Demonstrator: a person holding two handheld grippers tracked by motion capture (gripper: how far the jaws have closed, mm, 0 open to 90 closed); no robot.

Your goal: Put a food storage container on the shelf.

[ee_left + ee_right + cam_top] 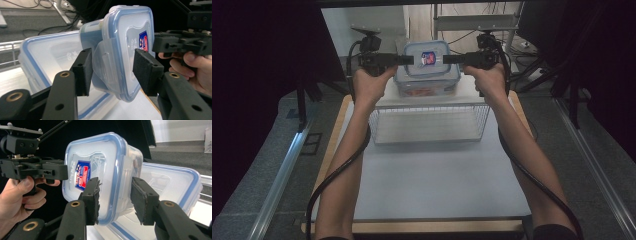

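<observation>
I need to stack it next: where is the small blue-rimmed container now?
In the high view, the small container is at the far middle, between the left gripper and right gripper, atop the larger container.

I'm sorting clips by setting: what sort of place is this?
Probably a lab or workshop, not a kitchen: dark curtains flank the table, cables lie on the floor, and metal rails run alongside.

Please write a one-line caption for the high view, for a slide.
Left gripper and right gripper flank a small lidded box above a larger box on a wire basket.
</observation>
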